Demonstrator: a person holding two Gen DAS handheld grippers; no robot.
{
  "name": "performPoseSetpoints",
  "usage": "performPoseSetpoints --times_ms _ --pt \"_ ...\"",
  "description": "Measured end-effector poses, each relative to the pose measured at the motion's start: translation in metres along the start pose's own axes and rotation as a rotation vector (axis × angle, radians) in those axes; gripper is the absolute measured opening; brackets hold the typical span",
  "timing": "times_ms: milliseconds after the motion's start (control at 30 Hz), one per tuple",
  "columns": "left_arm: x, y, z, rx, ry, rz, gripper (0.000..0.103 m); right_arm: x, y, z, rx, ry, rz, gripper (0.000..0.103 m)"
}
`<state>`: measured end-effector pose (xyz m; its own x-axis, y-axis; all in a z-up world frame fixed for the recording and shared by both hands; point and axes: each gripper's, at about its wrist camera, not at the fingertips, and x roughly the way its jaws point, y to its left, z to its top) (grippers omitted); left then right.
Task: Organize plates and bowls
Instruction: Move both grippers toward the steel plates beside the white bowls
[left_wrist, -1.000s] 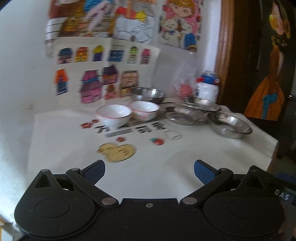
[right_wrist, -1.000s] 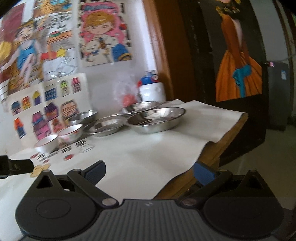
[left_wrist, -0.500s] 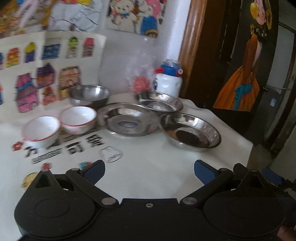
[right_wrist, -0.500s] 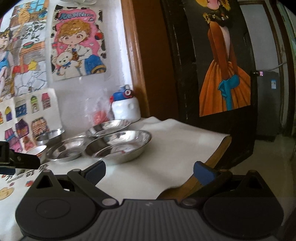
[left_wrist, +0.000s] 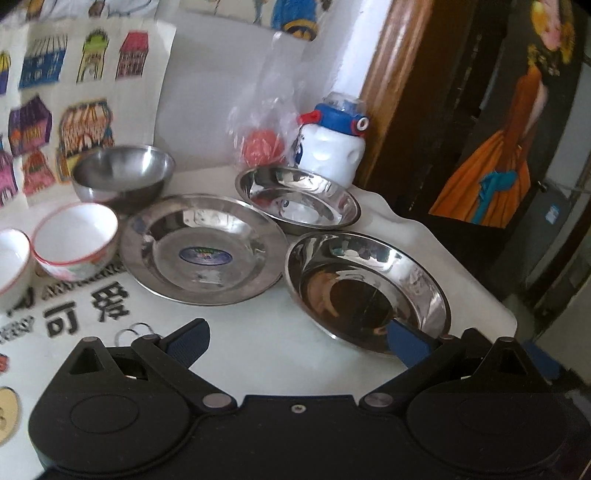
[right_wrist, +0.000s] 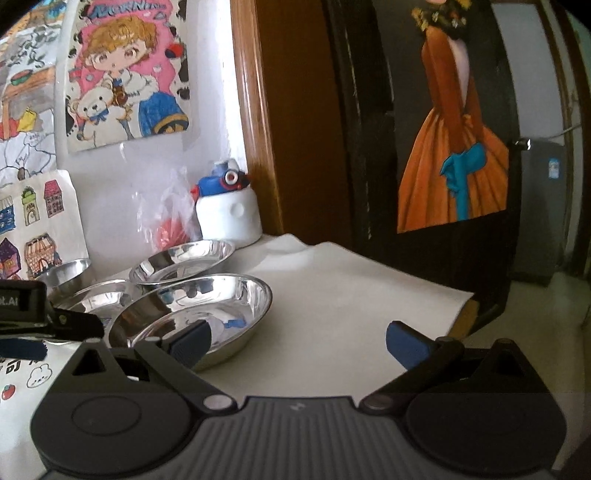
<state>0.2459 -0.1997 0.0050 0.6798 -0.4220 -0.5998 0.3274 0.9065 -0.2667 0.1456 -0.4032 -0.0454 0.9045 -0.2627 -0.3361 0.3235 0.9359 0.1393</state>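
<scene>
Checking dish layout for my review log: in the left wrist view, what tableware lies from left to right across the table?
White bowl at the edge → second white bowl → steel bowl → flat steel plate with sticker → far steel dish → near steel dish.

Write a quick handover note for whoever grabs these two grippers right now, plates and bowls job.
Left gripper: open, empty, low over the table near the nearest steel plate.
Right gripper: open, empty, facing that same plate from its other side.
Things: three steel plates side by side, the labelled plate in the middle and a third plate behind; steel bowl by the wall; two white bowls at left.
Done: nothing stacked.
Left: everything.
</scene>
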Motion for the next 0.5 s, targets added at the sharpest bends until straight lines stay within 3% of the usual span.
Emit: performPoseSetpoints --times_ms 133,333,500 --pt "0.014 -0.003 0.004 -0.029 0.004 0.013 0.099 0.017 -0.002 0.007 0.039 0.053 0.065 0.103" --pt "0.028 -0.008 0.012 -0.018 0.016 0.029 0.091 0.035 -0.004 0.011 0.068 0.078 0.08 0.102" --pt "0.032 -0.008 0.012 -0.042 -0.002 0.029 0.078 0.044 -0.007 0.01 0.097 0.093 0.104 0.095"
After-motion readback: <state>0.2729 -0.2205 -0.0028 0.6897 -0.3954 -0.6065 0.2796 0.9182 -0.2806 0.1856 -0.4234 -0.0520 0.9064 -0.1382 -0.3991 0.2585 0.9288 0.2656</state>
